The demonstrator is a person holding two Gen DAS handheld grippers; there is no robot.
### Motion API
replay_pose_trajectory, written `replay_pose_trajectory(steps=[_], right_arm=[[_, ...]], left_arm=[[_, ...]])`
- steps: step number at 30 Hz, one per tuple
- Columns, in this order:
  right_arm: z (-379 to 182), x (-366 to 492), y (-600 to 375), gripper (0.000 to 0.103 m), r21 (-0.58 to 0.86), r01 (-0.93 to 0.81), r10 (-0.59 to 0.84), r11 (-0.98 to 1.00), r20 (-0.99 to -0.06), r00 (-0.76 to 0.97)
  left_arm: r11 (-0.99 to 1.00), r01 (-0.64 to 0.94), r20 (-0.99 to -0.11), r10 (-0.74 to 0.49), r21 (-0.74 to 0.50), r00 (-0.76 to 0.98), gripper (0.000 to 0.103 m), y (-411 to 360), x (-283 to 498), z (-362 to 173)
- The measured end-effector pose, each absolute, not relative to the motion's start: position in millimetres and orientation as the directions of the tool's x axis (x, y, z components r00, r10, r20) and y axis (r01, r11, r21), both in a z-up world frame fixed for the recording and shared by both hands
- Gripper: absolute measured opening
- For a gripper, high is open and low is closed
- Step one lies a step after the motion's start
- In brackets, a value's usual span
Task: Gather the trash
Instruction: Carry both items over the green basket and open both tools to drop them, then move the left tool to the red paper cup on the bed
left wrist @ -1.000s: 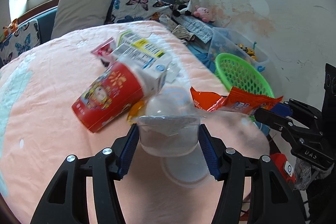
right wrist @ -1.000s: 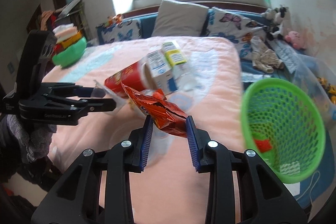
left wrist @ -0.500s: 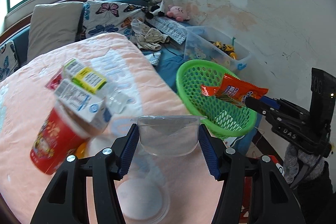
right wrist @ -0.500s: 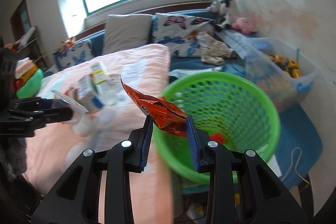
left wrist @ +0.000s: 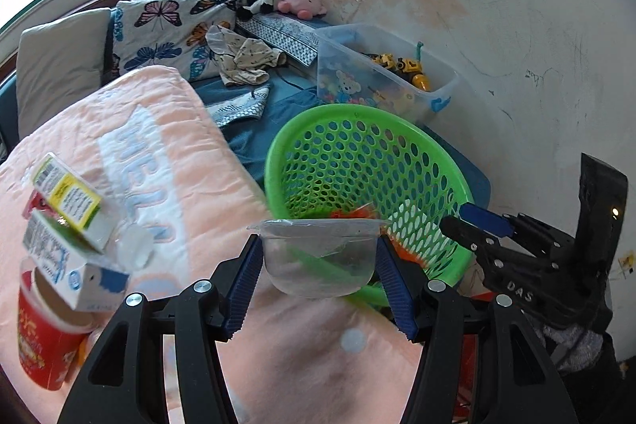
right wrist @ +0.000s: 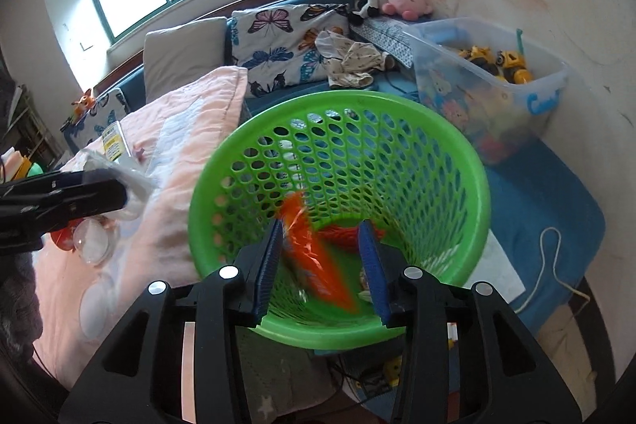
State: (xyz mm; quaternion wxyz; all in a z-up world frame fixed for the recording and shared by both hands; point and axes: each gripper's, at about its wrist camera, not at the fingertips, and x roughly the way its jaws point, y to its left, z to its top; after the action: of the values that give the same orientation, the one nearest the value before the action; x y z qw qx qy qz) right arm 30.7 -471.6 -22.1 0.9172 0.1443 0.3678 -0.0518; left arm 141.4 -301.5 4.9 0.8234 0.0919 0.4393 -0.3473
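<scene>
The right gripper (left wrist: 483, 221) bears the raised letters "DAS"; print on the cartons (left wrist: 65, 225) is too small to read; a second ago both grippers were over the pink blanket (left wrist: 159, 153), now both are at the green basket (right wrist: 397, 161); the right one (right wrist: 322, 257) points down into it, jaws opening, the orange wrapper (right wrist: 314, 257) blurred and loose between them; the left gripper (left wrist: 318, 281), tilted down at the basket's near rim, clamps a clear plastic cup (left wrist: 318, 257).

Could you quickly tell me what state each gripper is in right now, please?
Left gripper: shut on the clear plastic cup.
Right gripper: jaws opening above the green basket; the orange wrapper hangs blurred between them, no longer pinched.
</scene>
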Motion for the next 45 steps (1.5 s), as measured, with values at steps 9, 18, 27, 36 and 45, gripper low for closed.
replay_pose_trajectory(steps=[9,18,27,36,45], right_arm=[[-17,10,-476,0.048,0.208,0.203,-0.008,0.957,-0.679,0.734],[-15,-3,-468,0.05,0.225,0.196,0.007,0.954,-0.674,0.739],[-5,-12,-436,0.057,0.233,0.129,0.056,0.964,-0.651,0.757],[2,-9,-392,0.06,0.229,0.039,0.121,0.973,-0.644,0.756],[5,1,-350,0.064,0.219,-0.047,0.181,0.974,-0.646,0.742]], left_arm=[[0.727,0.664,-0.809,-0.49,-0.172,0.326,0.057,-339,151,-12],[0.73,0.661,-0.805,-0.492,-0.175,0.33,0.073,-338,146,-16],[0.783,0.607,-0.793,-0.451,-0.132,0.409,0.073,-281,136,3],[0.851,0.521,-0.781,-0.367,-0.064,0.505,0.073,-196,132,11],[0.907,0.421,-0.779,-0.276,-0.017,0.563,0.073,-119,147,10]])
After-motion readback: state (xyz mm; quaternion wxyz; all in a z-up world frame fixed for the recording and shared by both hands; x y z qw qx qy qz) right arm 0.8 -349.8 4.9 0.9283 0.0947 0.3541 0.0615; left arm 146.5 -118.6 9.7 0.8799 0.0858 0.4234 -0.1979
